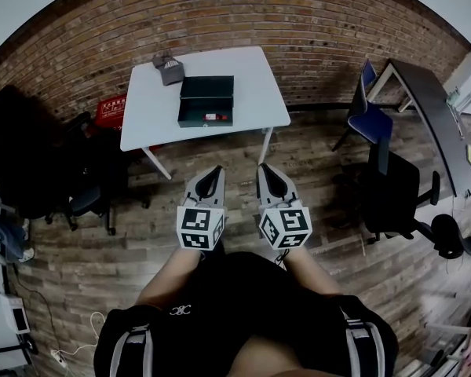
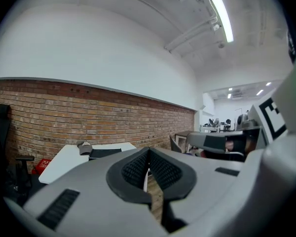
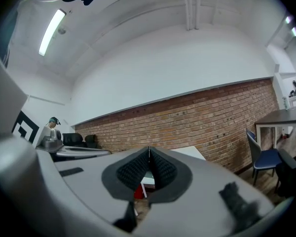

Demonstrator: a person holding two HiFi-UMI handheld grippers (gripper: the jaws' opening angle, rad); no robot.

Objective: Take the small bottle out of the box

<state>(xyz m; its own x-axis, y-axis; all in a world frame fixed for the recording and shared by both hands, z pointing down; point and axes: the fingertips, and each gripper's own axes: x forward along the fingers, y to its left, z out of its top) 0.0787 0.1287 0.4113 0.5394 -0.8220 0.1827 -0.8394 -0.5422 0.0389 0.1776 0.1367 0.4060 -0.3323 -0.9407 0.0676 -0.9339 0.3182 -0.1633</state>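
Left gripper (image 1: 214, 171), right gripper (image 1: 265, 169) – jaws together, both empty, well short of white table (image 1: 247, 73). Box (image 1: 206, 90) open, small bottle (image 1: 212, 117) inside – grey cap (image 1: 169, 70) beside.

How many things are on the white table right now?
2. A dark box sits in the middle of the white table; a grey item lies at its far edge, left of the box. A small red thing shows inside the box; more may be hidden.
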